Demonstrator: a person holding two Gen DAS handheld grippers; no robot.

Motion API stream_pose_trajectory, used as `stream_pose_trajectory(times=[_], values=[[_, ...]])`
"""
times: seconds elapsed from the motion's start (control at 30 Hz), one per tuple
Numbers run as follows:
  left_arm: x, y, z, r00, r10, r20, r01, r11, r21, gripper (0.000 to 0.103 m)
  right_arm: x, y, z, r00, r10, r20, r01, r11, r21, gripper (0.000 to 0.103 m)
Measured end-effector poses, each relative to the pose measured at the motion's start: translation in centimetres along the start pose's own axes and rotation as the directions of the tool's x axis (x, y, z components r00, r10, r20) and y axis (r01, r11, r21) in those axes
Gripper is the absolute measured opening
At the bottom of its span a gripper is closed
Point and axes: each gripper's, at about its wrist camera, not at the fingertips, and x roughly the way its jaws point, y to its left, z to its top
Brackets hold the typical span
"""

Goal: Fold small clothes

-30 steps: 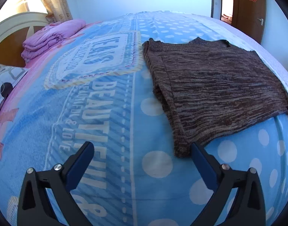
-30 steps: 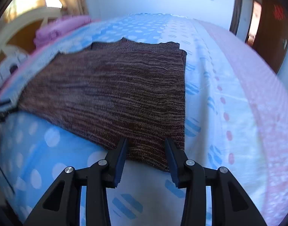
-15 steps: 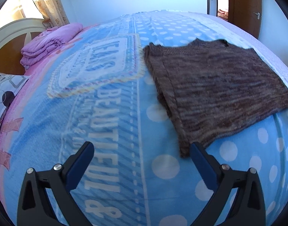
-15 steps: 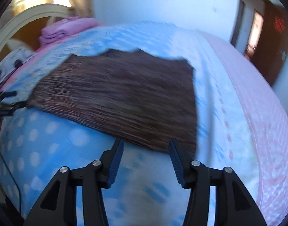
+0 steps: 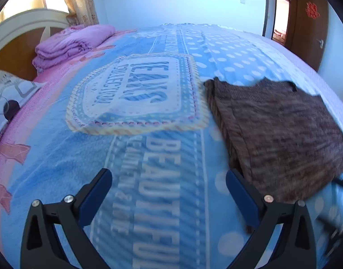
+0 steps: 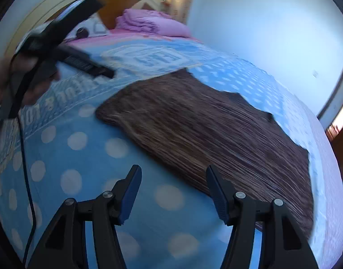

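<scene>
Left wrist view: the left tongs [image 5: 168,177] are standing wide apart and holding nothing, hovering over the blue printed bedspread [image 5: 149,148]. The brown knit sweater [image 5: 279,132] is lying flat on the bed, ahead and to the right of these tongs; its near left corner is sitting just beside the right finger [image 5: 241,192], though contact cannot be told. A folded pink quilt [image 5: 70,44] is resting far ahead to the left, near the headboard [image 5: 18,33], and a patterned pillow [image 5: 7,98] is lying at the left edge. A wooden door [image 5: 310,22] is showing far ahead to the right.

Right wrist view: the right tongs [image 6: 173,190] are also standing apart and empty, above the polka-dot part of the bedspread [image 6: 93,168]. The sweater [image 6: 216,134] is stretching ahead of them and off to the right, its near hem passing just past the right fingertip. The left tongs [image 6: 66,38] are appearing up to the left, blurred, gripped by the person's hand [image 6: 5,76], with a black cable [image 6: 25,168] hanging down from them. The sweater is blurred in both views.
</scene>
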Motion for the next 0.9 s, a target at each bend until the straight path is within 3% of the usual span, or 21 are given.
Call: stream_pose_trajectory(times=[0.27, 0.47, 0.6, 0.8, 0.9], values=[[2.1, -0.3, 2.5, 0.995, -0.096, -0.004, 0.095, 0.993, -0.065, 0.103, 2.4, 3.5, 2.3, 1.0, -0.004, 0.019, 0.005, 0.998, -0.068, 0.061], [4.5, -1.2, 4.5, 0.981, -0.194, -0.017, 0.191, 0.976, -0.102, 0.103, 4.1, 6.0, 3.8, 1.0, -0.017, 0.022, 0.019, 0.992, -0.122, 0.061], [6.5, -1.5, 5.8, 0.975, -0.217, -0.038, 0.211, 0.969, -0.127, 0.103, 4.4, 6.6, 4.5, 0.999, -0.033, 0.035, 0.038, 0.989, -0.143, 0.061], [8.3, -2.8, 7.0, 0.968, -0.244, -0.057, 0.236, 0.964, -0.119, 0.094, 4.7, 6.6, 4.7, 0.999, -0.029, 0.038, 0.034, 0.99, -0.133, 0.059], [9.0, -3.4, 7.4, 0.965, -0.253, -0.065, 0.245, 0.963, -0.111, 0.089, 5.0, 6.6, 5.0, 0.999, -0.022, 0.037, 0.027, 0.991, -0.13, 0.053]])
